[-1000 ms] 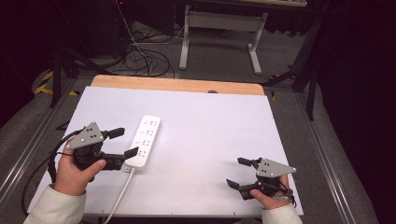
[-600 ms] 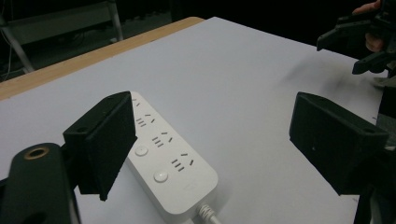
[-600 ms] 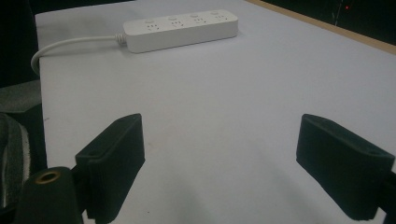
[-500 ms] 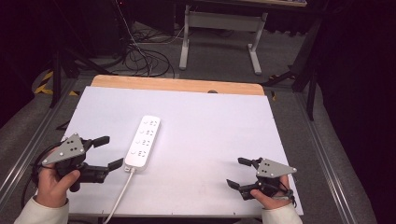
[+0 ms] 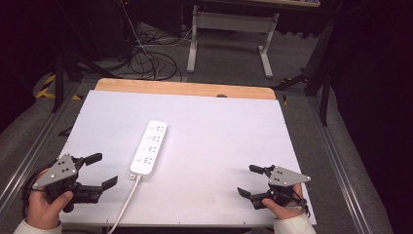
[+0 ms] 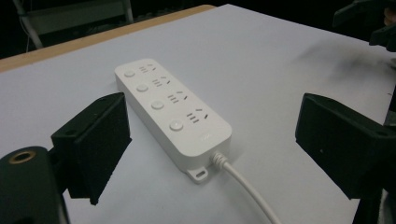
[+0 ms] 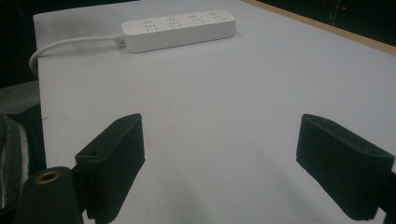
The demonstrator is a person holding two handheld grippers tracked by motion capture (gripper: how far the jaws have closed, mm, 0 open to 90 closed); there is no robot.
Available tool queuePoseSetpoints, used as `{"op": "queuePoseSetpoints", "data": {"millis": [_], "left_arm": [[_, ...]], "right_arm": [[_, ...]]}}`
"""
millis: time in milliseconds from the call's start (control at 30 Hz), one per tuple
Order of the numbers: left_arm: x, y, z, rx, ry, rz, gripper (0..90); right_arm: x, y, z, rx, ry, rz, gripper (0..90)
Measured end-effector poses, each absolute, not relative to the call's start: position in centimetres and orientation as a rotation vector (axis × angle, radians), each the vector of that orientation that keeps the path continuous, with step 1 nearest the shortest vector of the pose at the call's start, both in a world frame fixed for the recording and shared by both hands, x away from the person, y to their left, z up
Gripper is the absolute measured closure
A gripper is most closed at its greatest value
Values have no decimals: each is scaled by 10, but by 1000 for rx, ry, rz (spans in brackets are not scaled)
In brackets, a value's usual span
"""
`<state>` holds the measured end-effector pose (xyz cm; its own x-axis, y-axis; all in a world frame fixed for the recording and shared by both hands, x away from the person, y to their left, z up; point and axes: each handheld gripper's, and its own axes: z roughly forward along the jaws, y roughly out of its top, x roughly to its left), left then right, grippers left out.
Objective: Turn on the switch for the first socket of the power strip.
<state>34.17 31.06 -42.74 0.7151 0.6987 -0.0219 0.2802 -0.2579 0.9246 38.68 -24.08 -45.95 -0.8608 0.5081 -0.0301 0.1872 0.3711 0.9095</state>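
A white power strip lies flat on the white table, left of centre, and its white cord runs off the near edge. My left gripper sits at the near left corner, open, a short way left of the strip. In the left gripper view the power strip lies ahead between the spread jaws with its cord trailing toward me. My right gripper rests at the near right, open and holding nothing. The right gripper view shows the power strip far off across bare table.
A wooden strip runs along the table's far edge. Beyond it stand a white metal frame and loose cables on the grey floor. Metal rails flank the table on both sides.
My left gripper has drawn back from beside the power strip toward the near left corner. The right gripper and the strip have stayed where they were.
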Motion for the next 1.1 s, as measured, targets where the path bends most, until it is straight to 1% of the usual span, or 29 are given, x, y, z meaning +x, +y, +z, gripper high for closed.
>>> {"op": "queuePoseSetpoints", "data": {"millis": [133, 533, 733, 833, 1033, 1100], "left_arm": [[337, 319, -439, 1839, 780, 498, 111], [326, 335, -468, 1871, 751, 506, 94], [325, 341, -475, 1887, 791, 502, 95], [325, 340, -477, 1887, 808, 466, 102], [323, 329, -475, 1934, 782, 519, 97], [323, 326, -474, 1924, 787, 526, 94]], "right_arm": [[387, -241, -459, 611, 2330, 1486, 159], [387, -241, -459, 612, 2323, 1489, 159], [387, -242, -459, 614, 2322, 1489, 159], [388, -242, -460, 621, 2326, 1501, 155], [388, -243, -461, 627, 2324, 1509, 156], [388, -243, -461, 627, 2325, 1511, 156]]}}
